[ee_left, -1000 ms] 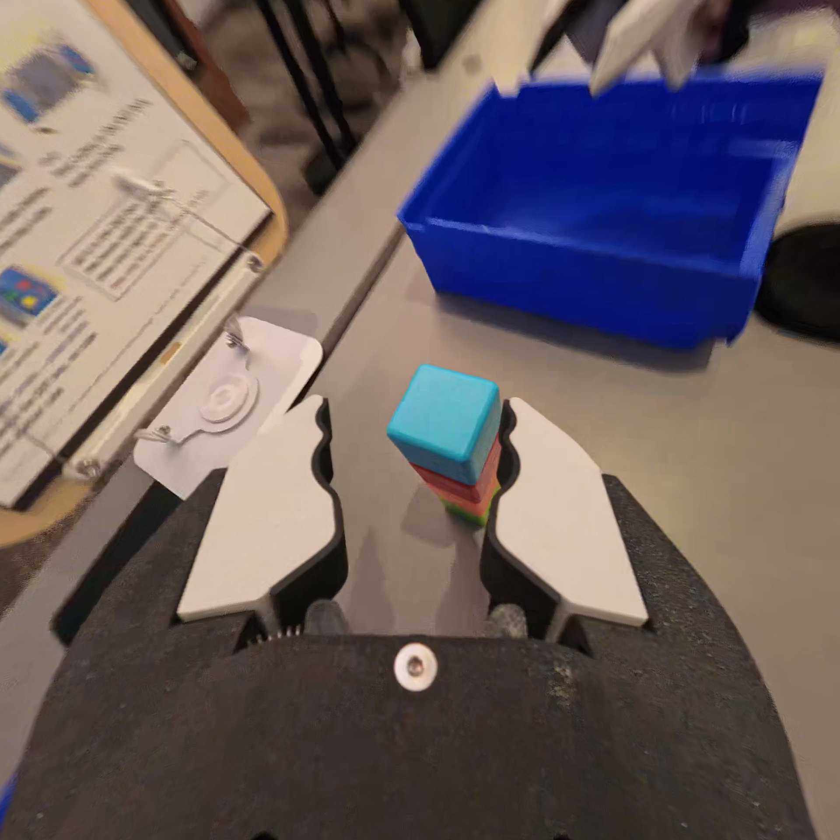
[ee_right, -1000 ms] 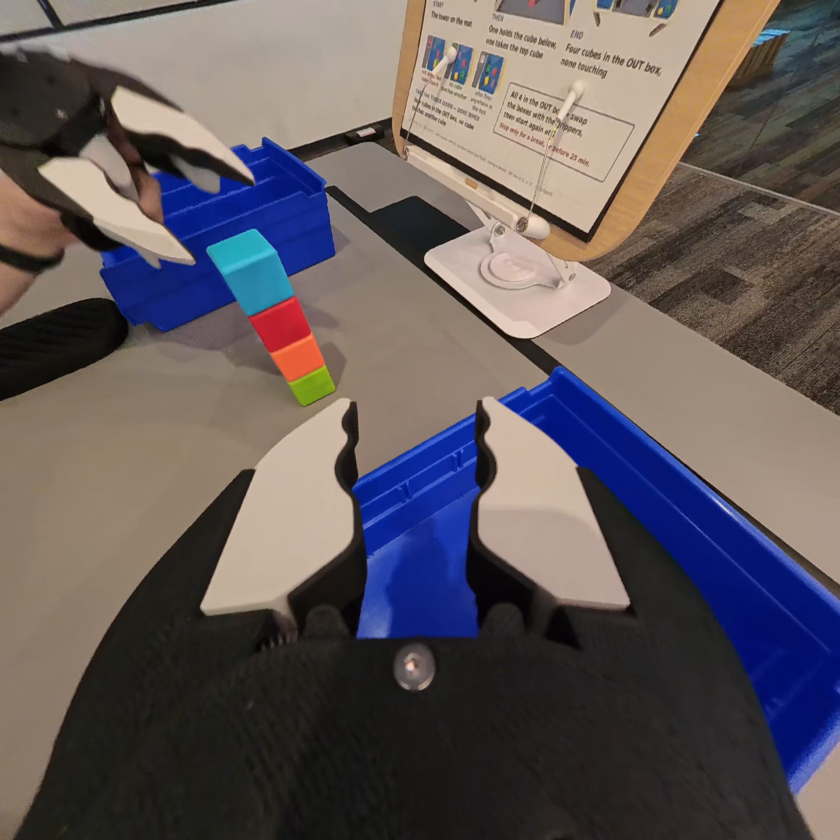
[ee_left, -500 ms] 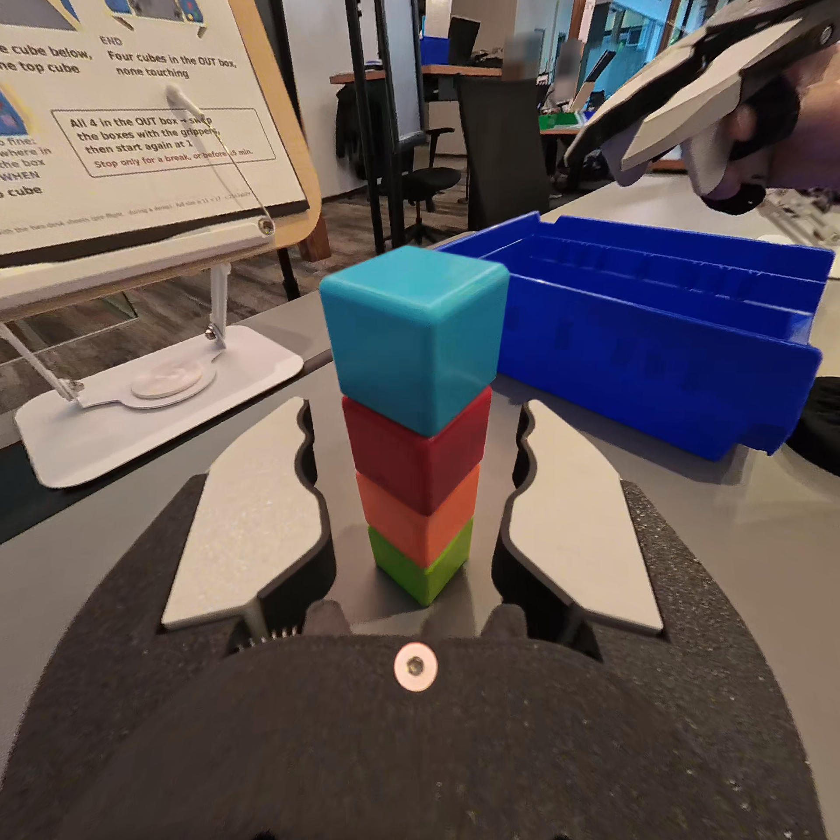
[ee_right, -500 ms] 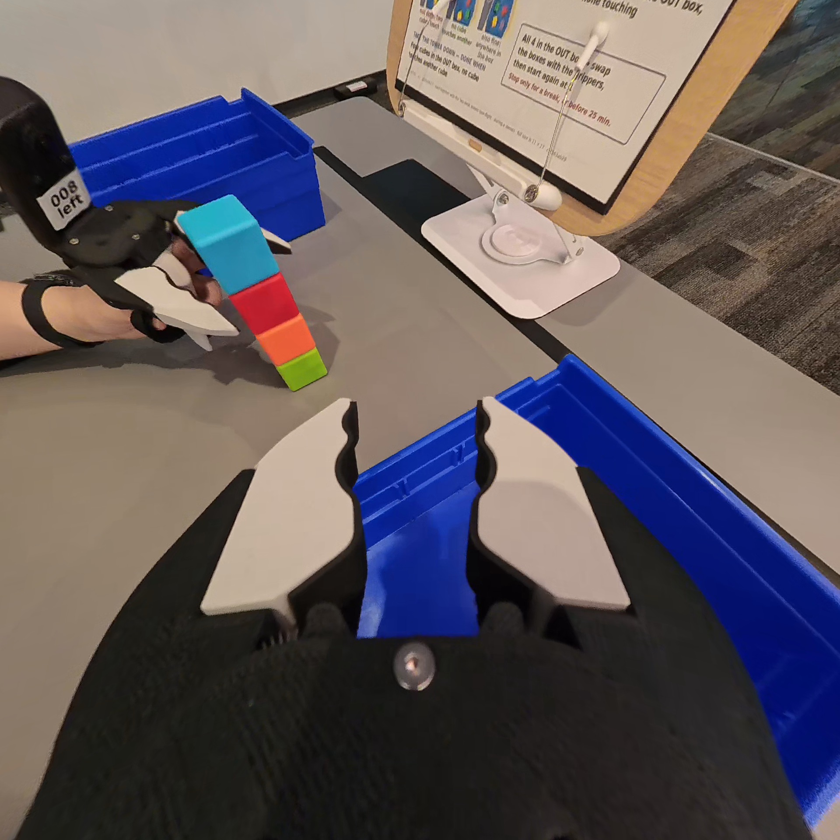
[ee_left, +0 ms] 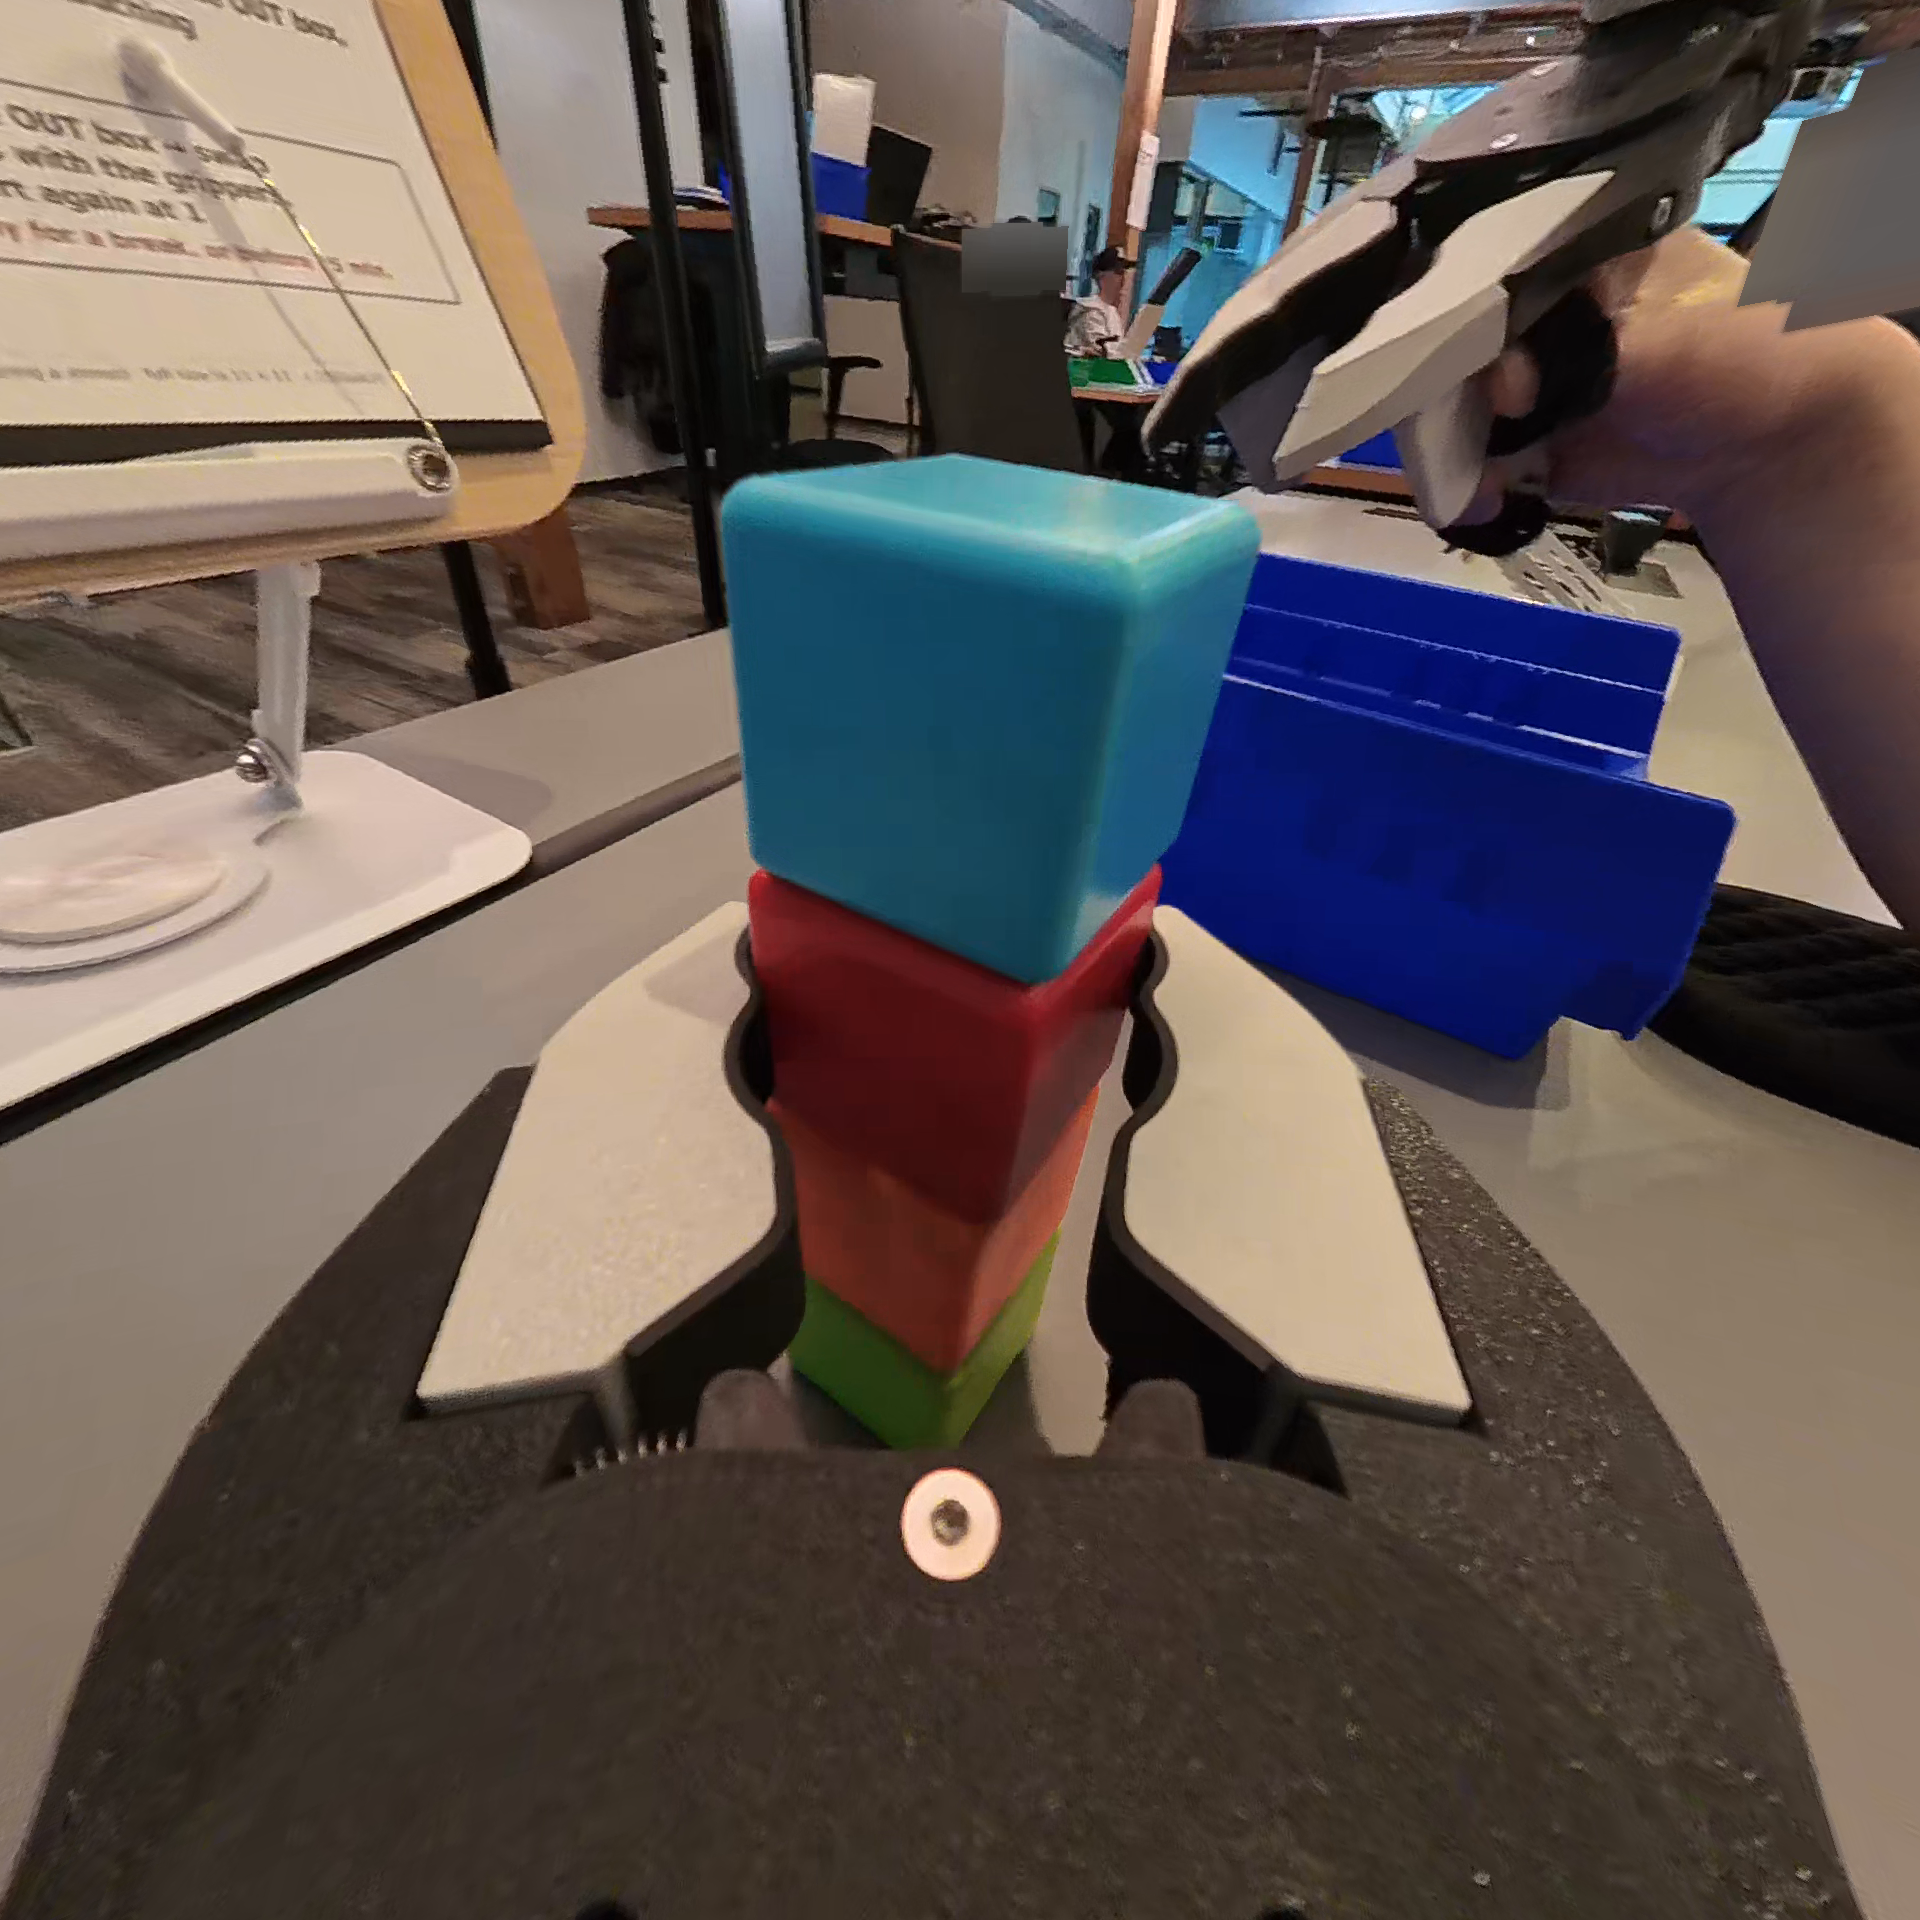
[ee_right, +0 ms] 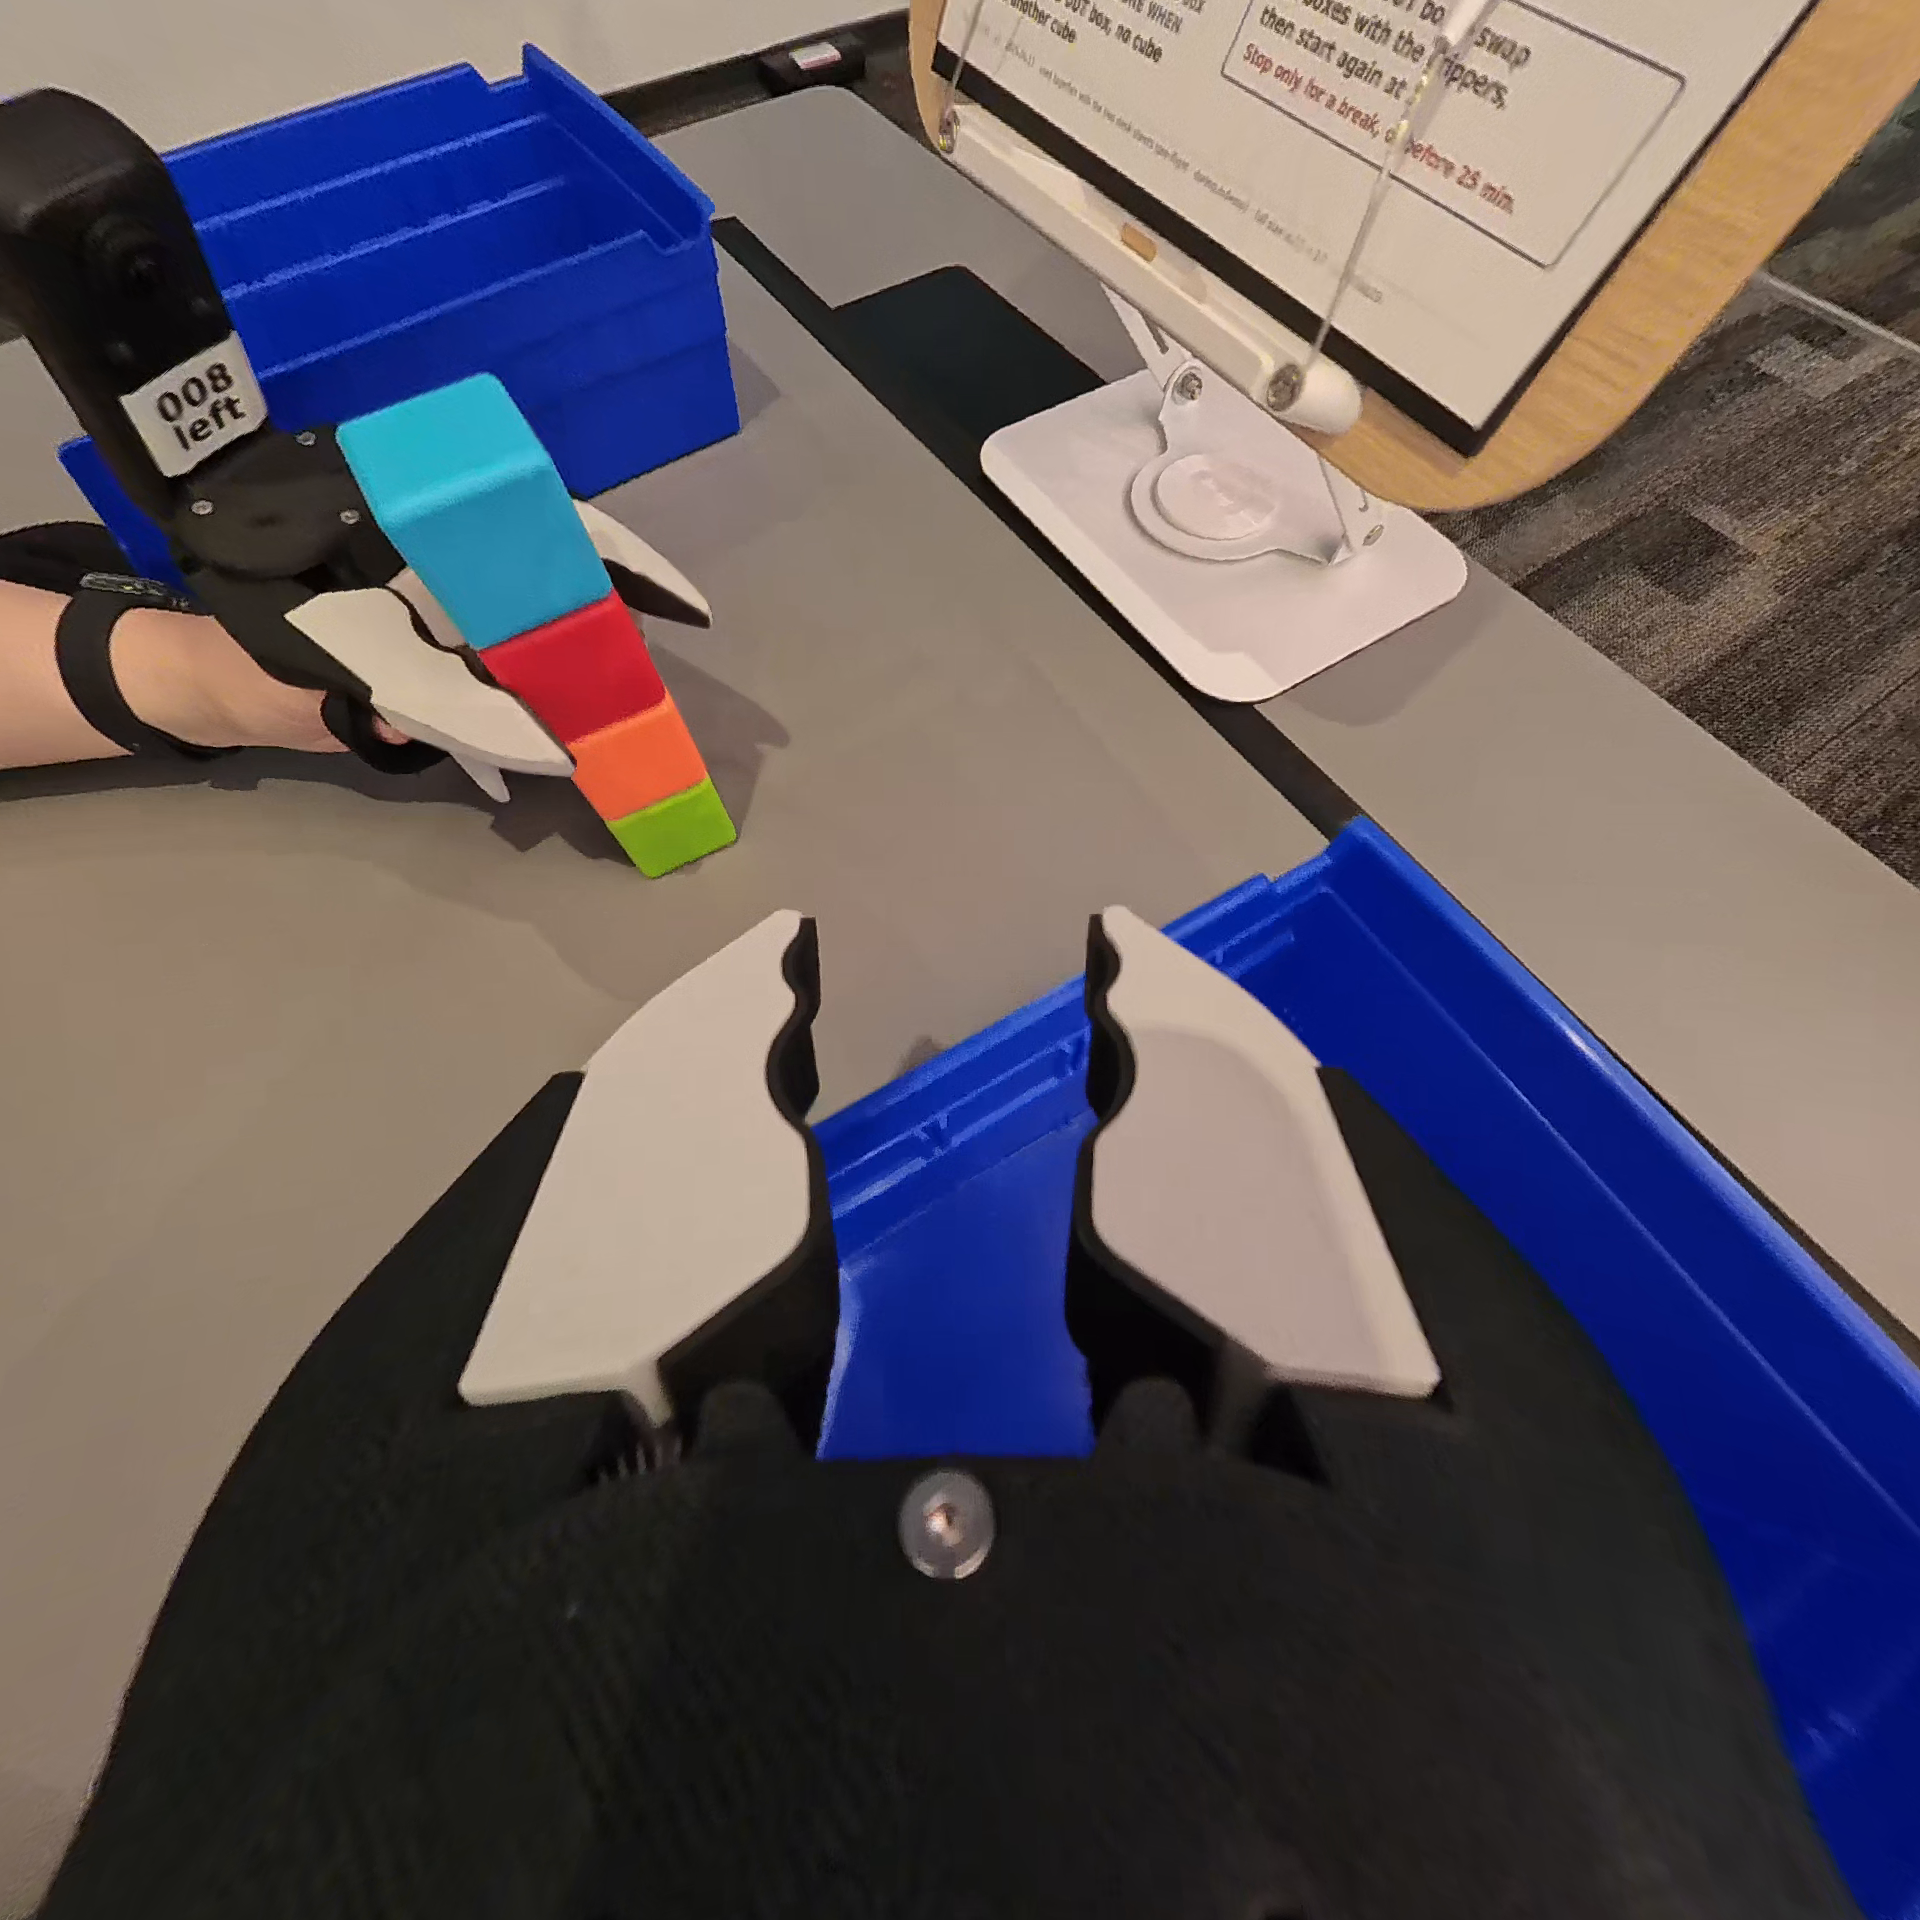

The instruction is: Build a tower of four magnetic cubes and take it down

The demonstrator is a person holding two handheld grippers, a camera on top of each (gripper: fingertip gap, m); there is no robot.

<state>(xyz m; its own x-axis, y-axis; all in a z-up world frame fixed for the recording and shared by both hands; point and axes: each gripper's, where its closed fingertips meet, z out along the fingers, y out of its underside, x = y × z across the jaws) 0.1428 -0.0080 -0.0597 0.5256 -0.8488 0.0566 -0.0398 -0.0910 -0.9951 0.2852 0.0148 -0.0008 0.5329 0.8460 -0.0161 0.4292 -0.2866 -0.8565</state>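
Tower of four cubes, upright on the desk (ee_right: 935, 644): green cube (ee_right: 675, 828) at the base, then orange cube (ee_right: 636, 755), red cube (ee_right: 577, 670) and teal cube (ee_right: 478, 509) on top, faces roughly flush, with two blue bins nearby.

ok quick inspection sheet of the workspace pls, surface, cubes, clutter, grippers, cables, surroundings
surface: grey table, two slabs with a dark seam between them.
job's things: upright tower on the table, top to bottom teal cube, red cube, orange cube, green cube.
clutter: far blue bin; near blue bin; instruction board on a white stand.
grippers: left hand-held gripper with its fingers around the red cube, contact not certain; right hand-held gripper open, empty, over the near bin's edge.
cables: nothing seen.
surroundings: office with desks, chairs, a seated person far back.
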